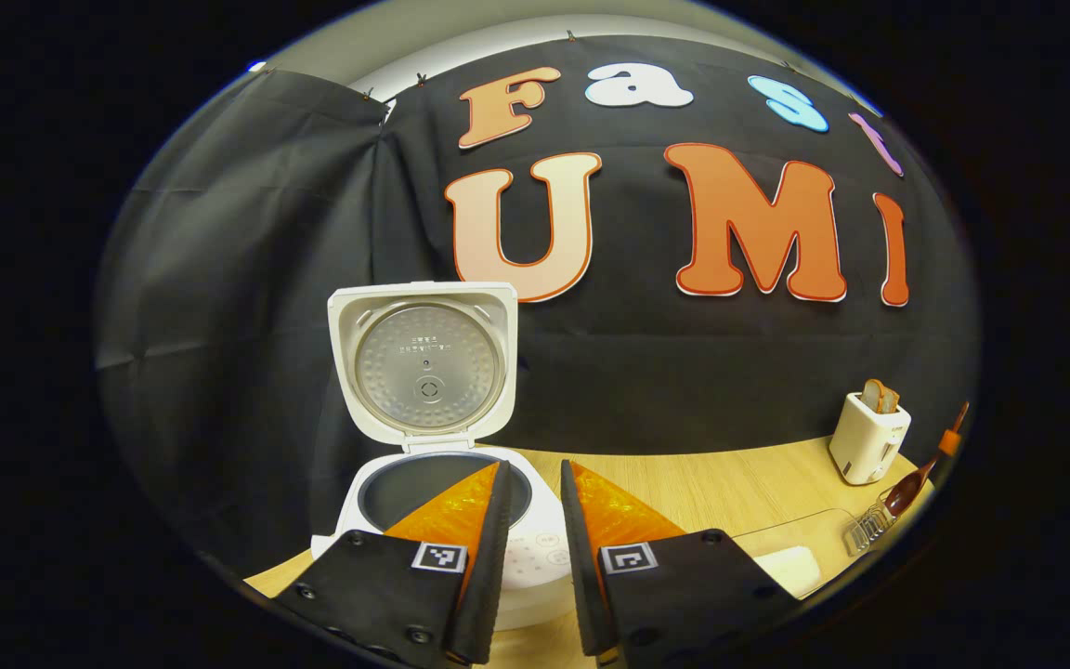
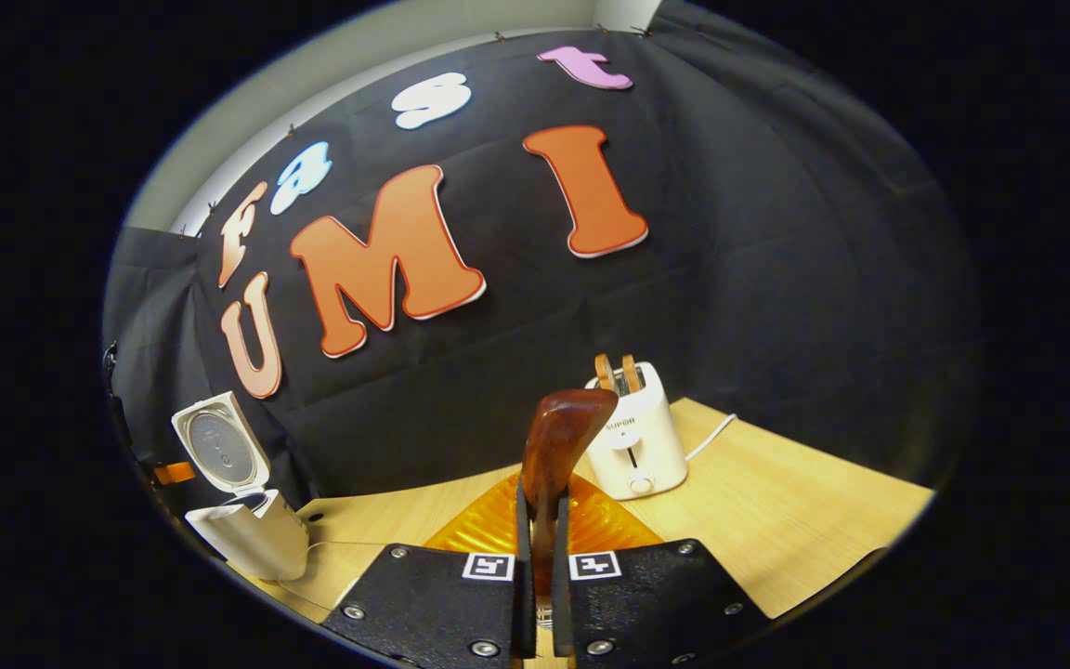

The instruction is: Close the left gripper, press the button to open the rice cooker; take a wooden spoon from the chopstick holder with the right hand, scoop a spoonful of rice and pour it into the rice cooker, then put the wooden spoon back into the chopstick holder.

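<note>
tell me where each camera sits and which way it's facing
Left gripper view: rides on the left gripper, facing the rice cooker, lid up, just past its own slightly parted fingers.
Right gripper view: rides on the right gripper, facing the toaster; its fingers clamp the wooden spoon.
Shared: rice cooker, toaster, wooden table and the spoon.

We can see a white toaster sitting on the light wood tabletop with two slices of toast poking out of its slots, white cord trailing behind it toward the black cloth wall
</note>
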